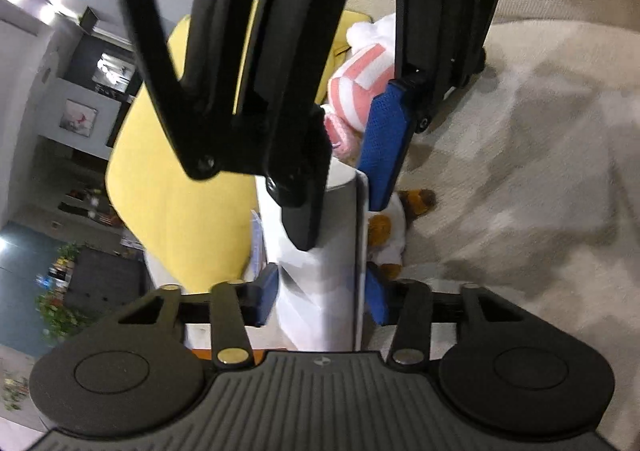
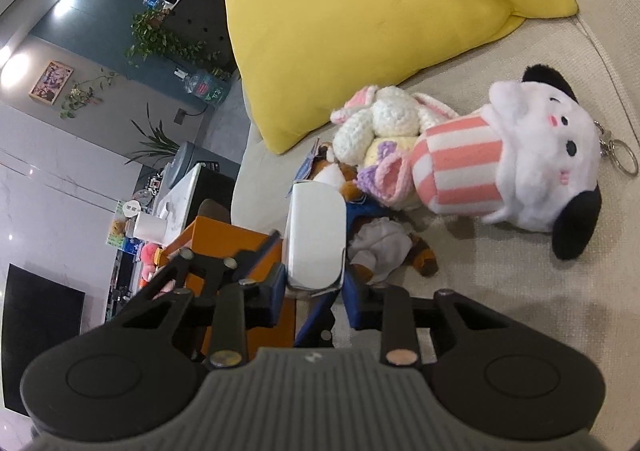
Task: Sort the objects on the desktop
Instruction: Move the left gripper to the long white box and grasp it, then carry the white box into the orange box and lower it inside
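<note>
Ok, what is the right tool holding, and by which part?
The white box, pinched at its near end between the pads of the right tool.

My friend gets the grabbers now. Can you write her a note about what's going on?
Right gripper: jaws shut on the white box.
Left gripper: jaws around the same box; grip unclear.
Striped plush, crochet bunny and brown plush lie on the beige fabric by the yellow cushion.
Done: nothing visibly sorted.
Left: place the box, then the toys.
</note>
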Available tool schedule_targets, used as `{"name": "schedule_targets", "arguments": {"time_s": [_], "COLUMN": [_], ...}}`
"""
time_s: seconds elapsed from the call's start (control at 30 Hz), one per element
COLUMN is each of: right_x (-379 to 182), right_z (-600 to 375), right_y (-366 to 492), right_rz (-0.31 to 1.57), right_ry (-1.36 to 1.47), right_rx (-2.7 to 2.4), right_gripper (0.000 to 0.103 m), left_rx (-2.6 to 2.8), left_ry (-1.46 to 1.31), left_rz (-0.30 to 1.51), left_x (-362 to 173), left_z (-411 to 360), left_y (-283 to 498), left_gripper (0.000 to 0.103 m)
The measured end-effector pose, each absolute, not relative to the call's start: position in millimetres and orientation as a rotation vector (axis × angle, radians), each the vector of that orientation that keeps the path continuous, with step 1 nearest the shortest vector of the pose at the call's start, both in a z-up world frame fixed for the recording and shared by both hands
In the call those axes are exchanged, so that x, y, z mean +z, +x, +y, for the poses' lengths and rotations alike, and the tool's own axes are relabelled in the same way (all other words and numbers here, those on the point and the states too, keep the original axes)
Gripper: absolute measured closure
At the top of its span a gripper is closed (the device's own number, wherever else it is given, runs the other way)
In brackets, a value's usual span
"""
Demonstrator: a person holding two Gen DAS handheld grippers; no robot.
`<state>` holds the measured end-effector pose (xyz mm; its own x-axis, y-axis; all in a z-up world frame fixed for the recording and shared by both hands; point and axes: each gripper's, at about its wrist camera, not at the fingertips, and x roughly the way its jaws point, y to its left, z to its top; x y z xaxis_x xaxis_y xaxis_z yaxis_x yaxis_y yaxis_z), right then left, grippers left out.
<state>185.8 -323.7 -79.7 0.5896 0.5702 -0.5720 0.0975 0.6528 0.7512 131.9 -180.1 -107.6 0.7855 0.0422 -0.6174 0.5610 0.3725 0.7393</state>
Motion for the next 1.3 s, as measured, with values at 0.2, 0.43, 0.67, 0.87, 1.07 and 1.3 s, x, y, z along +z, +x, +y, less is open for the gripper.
{"name": "schedule_targets", "arguments": {"time_s": [0.2, 0.43, 0.67, 0.87, 1.07, 1.3], "right_x": [-75, -59, -62, -54, -32, 19], "right_z": [-327, -346, -359, -347, -312, -239], "right_y": [179, 158, 157, 150, 141, 123], "right_rz": [0.883, 0.744, 0.743, 0.72, 0.67, 0.628], "right_ry": [0.813, 0.784, 0.749, 0.65, 0.533, 0.294], "right_rx": [0.318, 0.229, 0.106, 0.114, 0.292, 0.506], "right_gripper": [0.068, 0.063, 0.063, 0.063, 0.066, 0.069], "left_rx": [-0.379, -0.426, -0.478, -0.444, -0.362, -0.4], "left_ry": [1.074, 0.908, 0.829, 0.86, 0.929, 1.008], "left_rz": [0.616, 0.69, 0.658, 0.587, 0.623, 0.794], "left_x": [-99, -68, -5, 43, 45, 0], "left_z": [-176, -162, -143, -112, -70, -33], "left_y": [128, 127, 102, 84, 71, 78], "left_gripper": [0.064, 0.071, 0.071, 0.071, 0.071, 0.07]}}
